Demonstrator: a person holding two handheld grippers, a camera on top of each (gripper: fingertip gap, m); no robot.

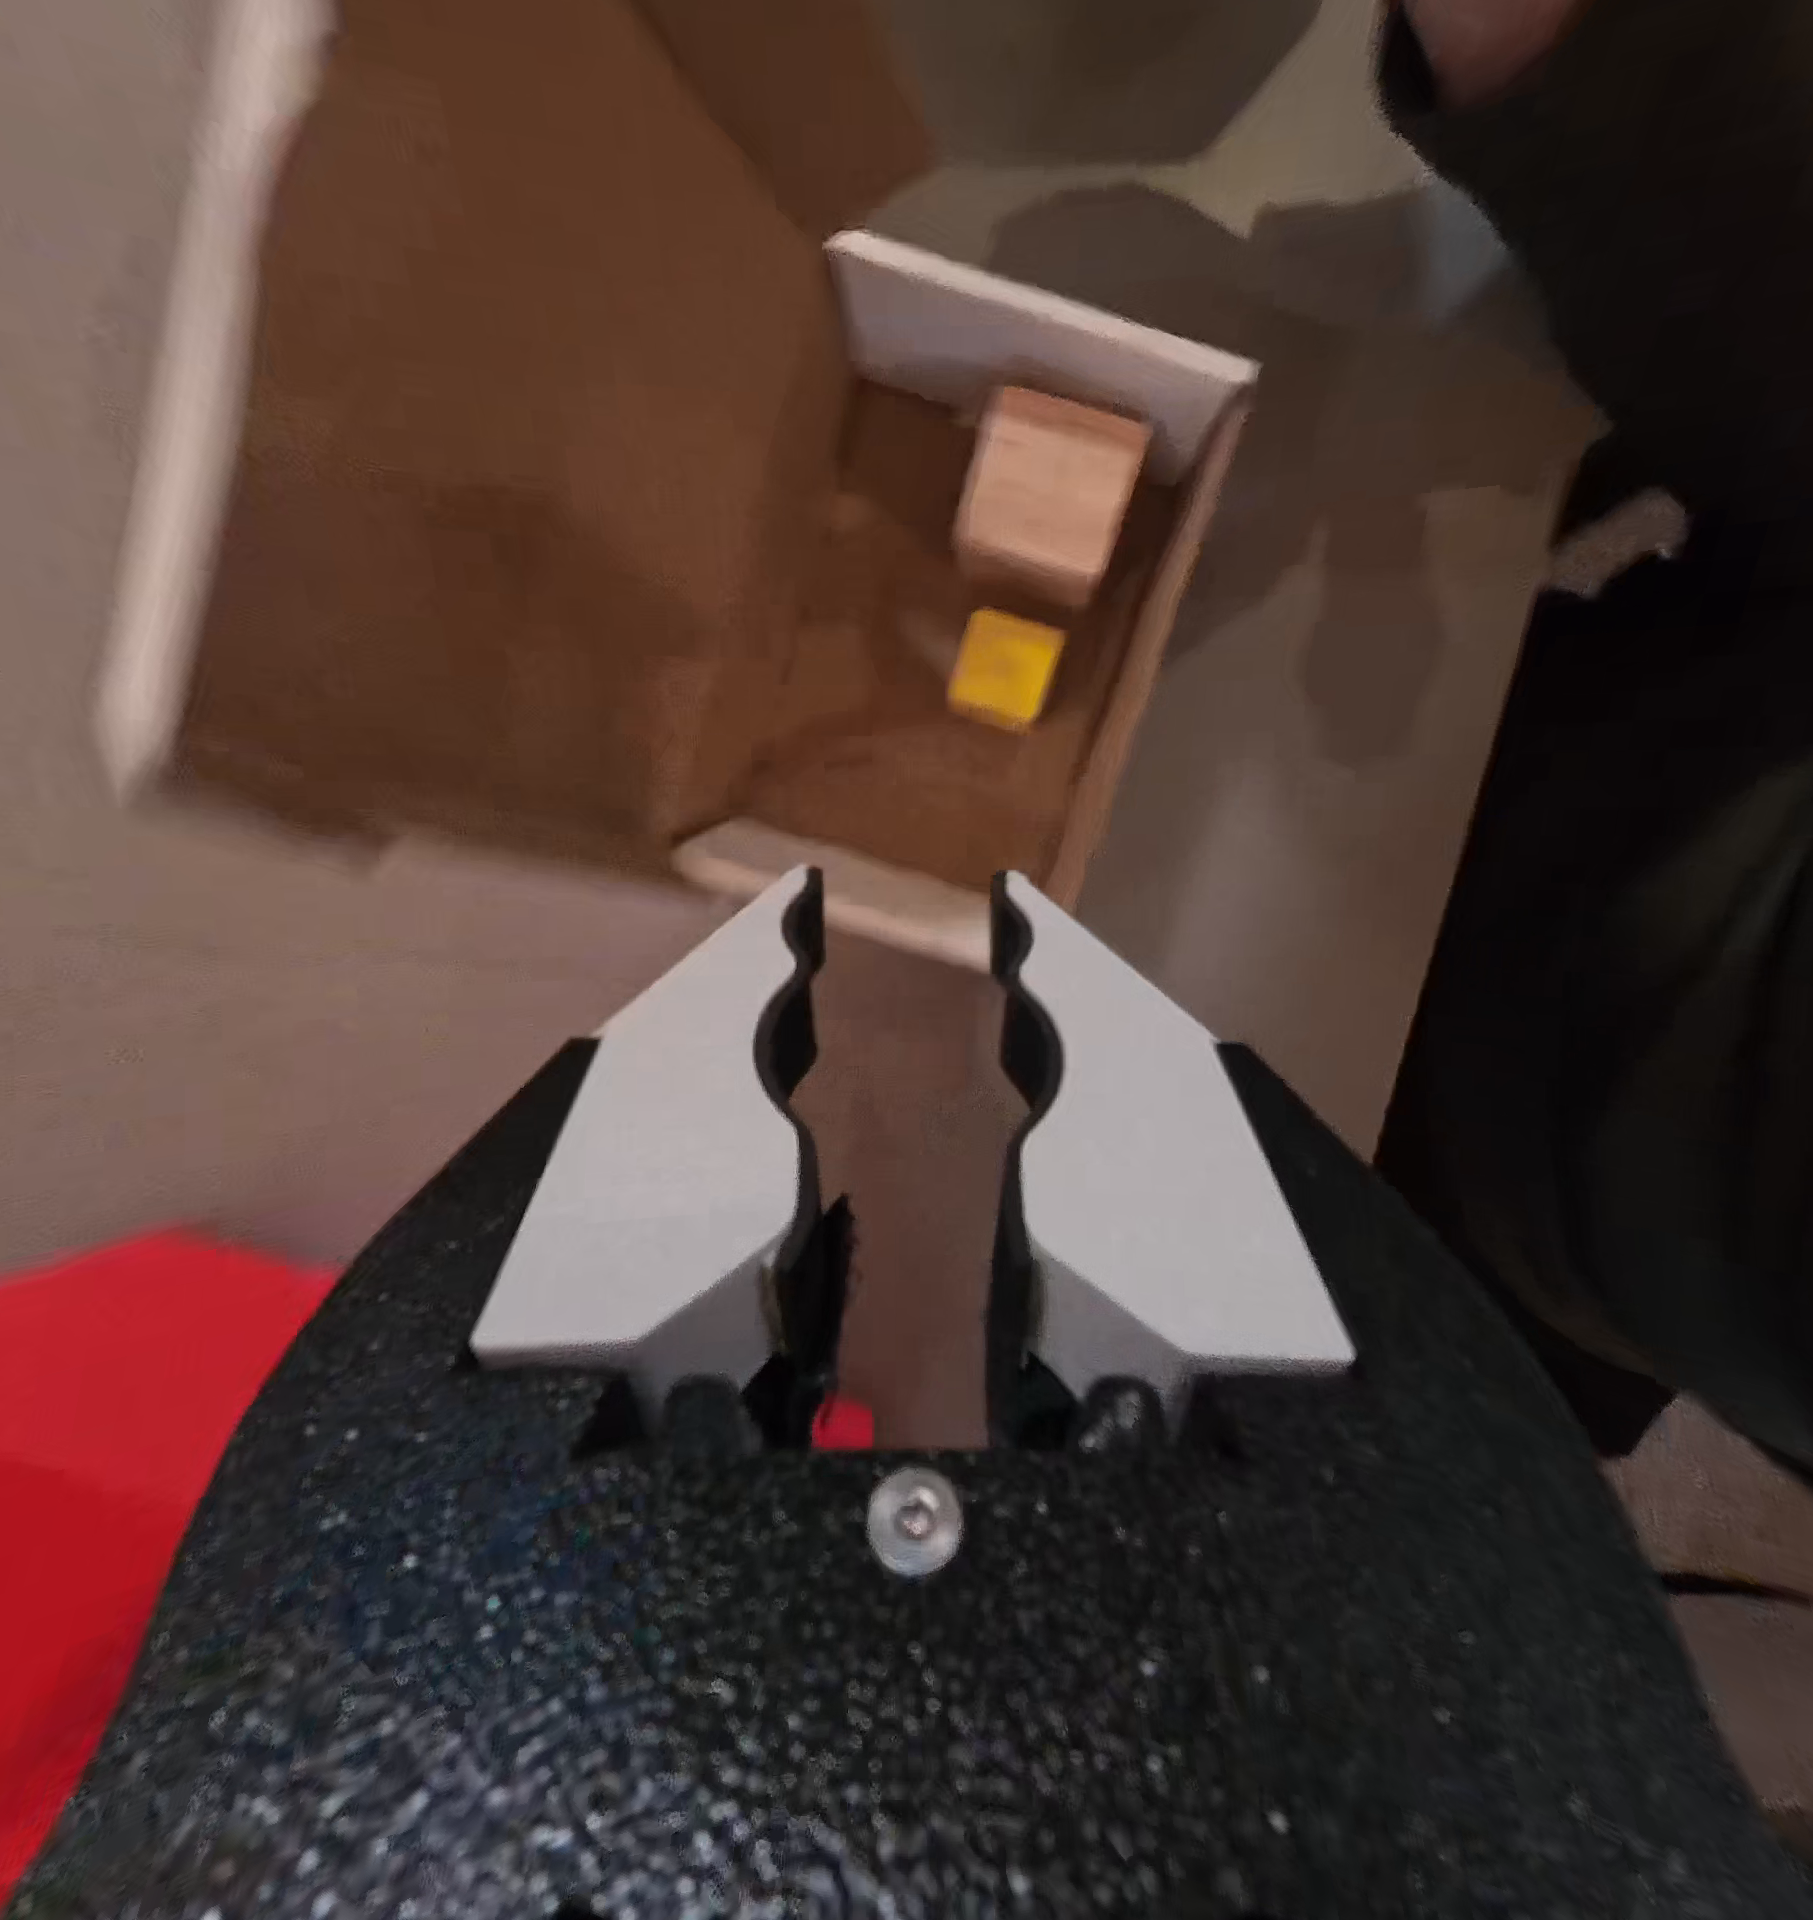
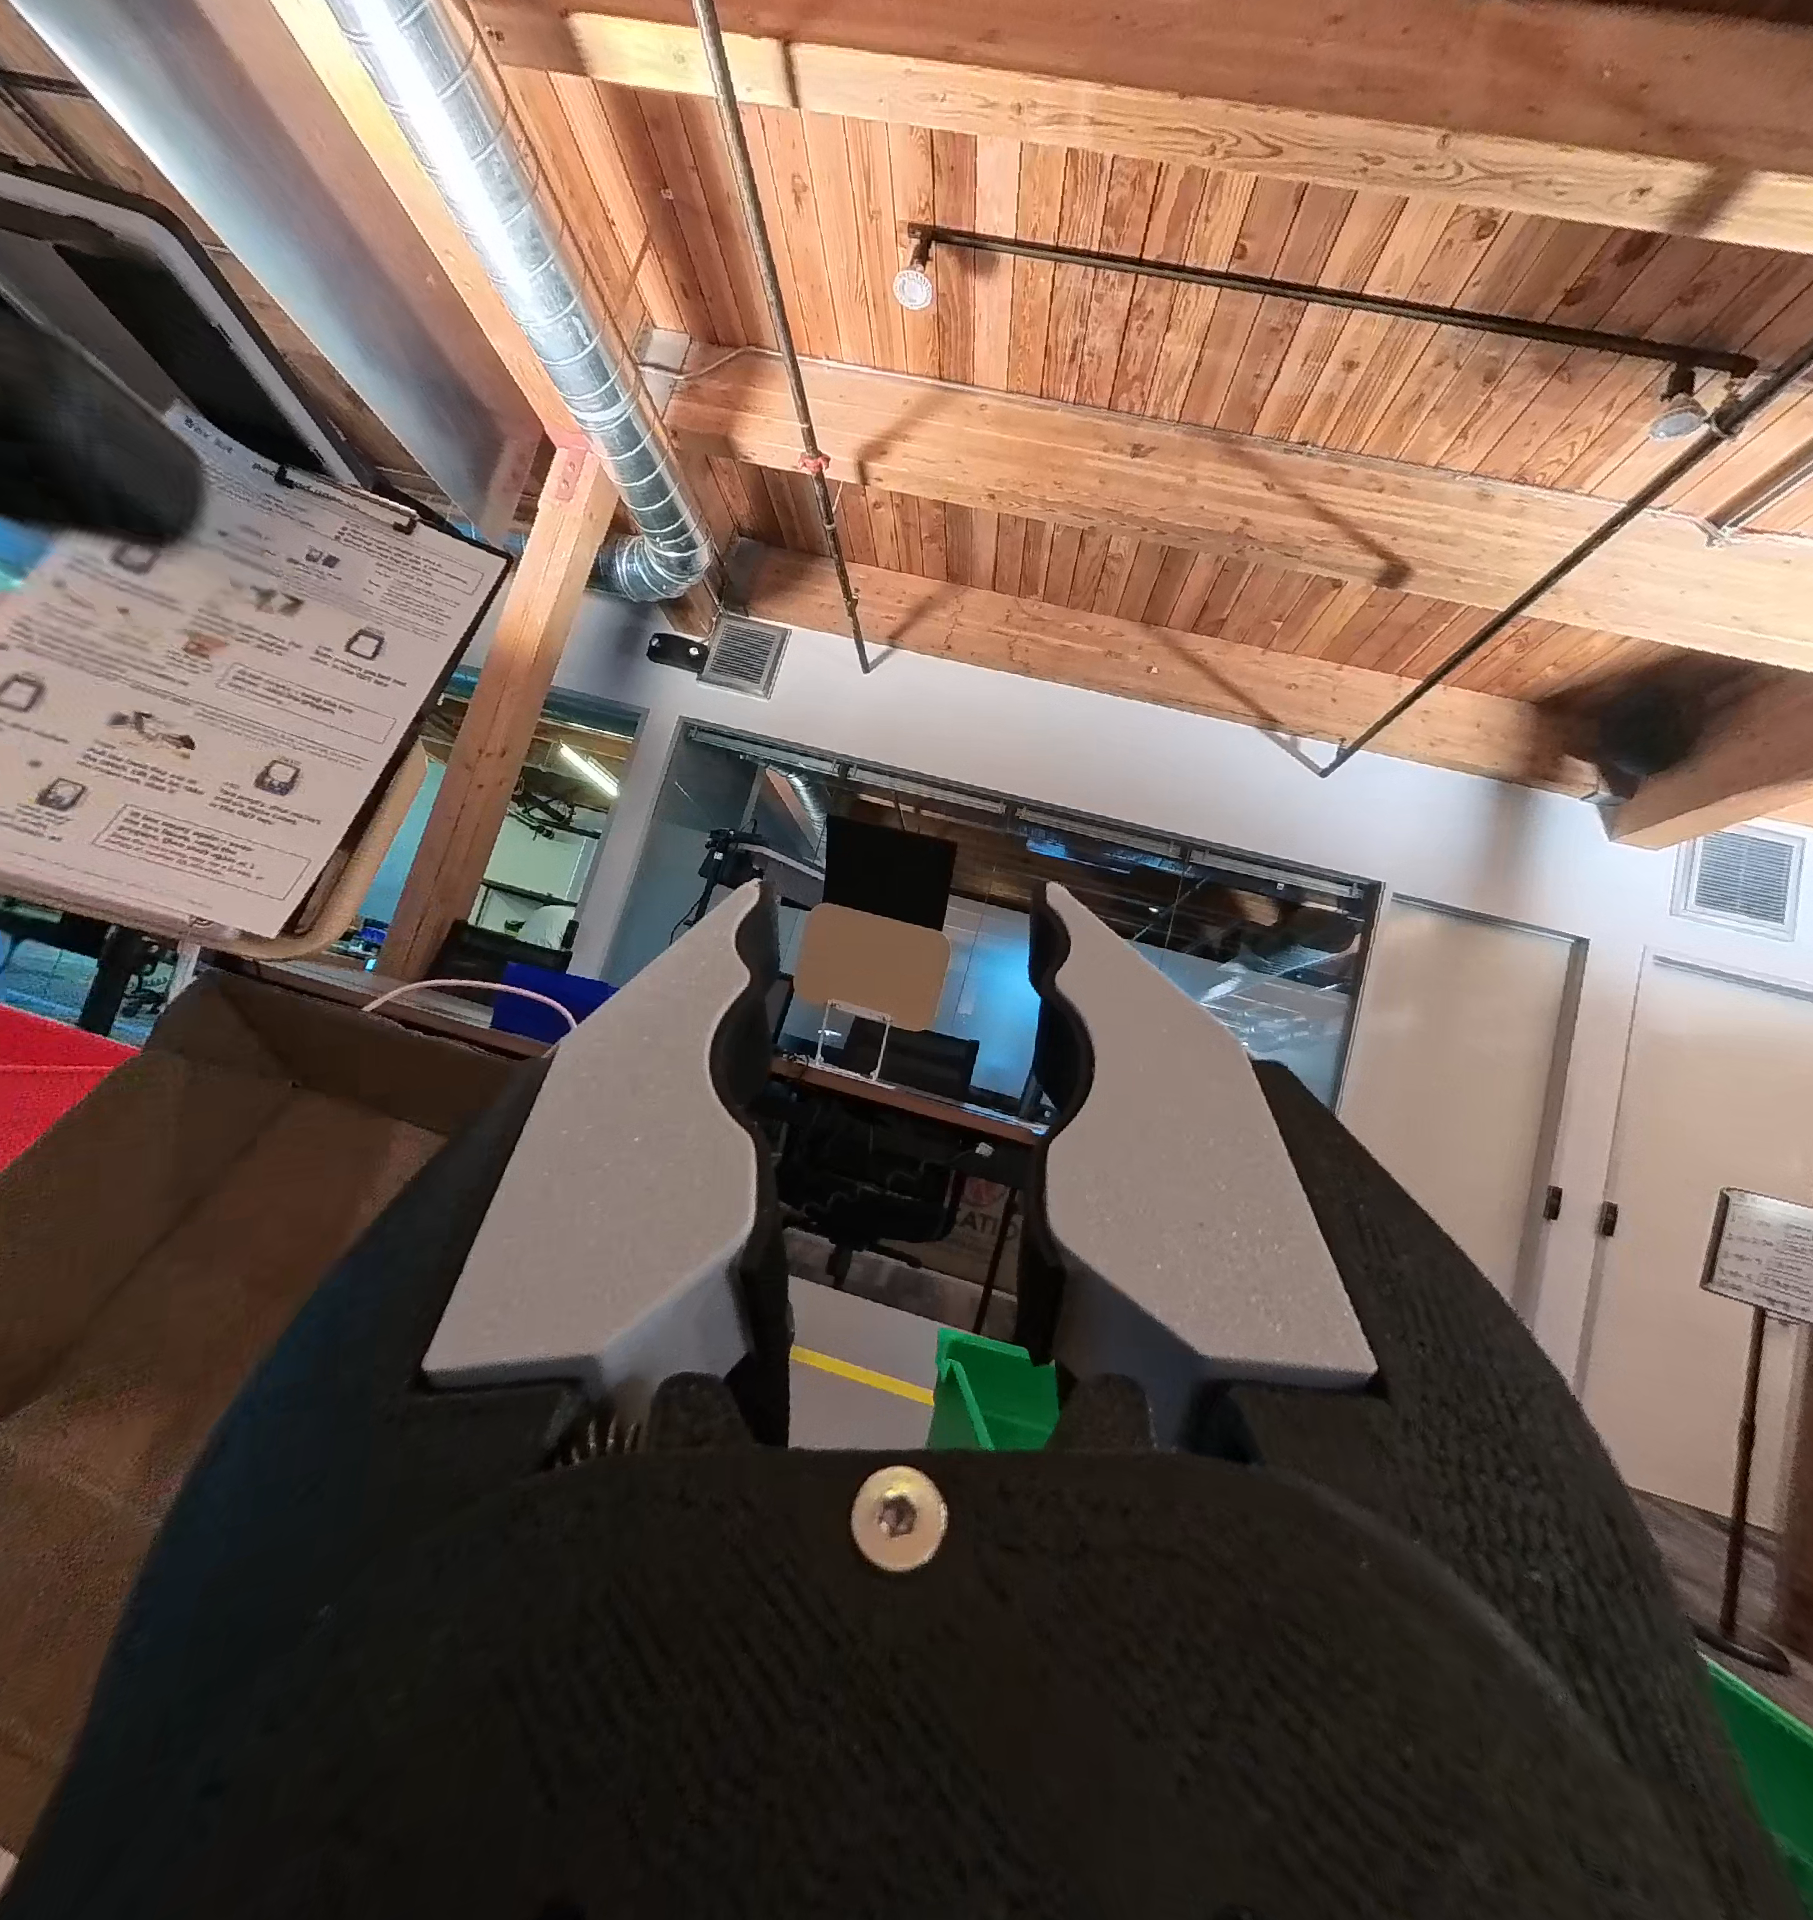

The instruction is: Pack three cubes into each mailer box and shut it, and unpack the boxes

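Observation:
In the blurred left wrist view, an open mailer box (image 1: 1037, 322) with white walls and a brown inside lies on the grey surface, its lid (image 1: 517, 468) folded back to the left. A plain wooden cube (image 1: 1047, 499) and a smaller yellow cube (image 1: 1006, 665) lie inside. My left gripper (image 1: 907, 894) hovers over the box's near wall, open, with nothing between the pads. My right gripper (image 2: 902, 904) points up into the room, open and empty. A brown cardboard box (image 2: 154, 1195) shows at its left.
A red thing (image 1: 81, 1455) lies at the lower left and also shows in the right wrist view (image 2: 8, 1070). A person in dark clothing (image 1: 1660, 727) is at the right. A clipboard with a printed sheet (image 2: 206, 675) stands behind the box. Green bins (image 2: 995, 1392) are ahead. Spacing between my two grippers at the tips: around 25 centimetres.

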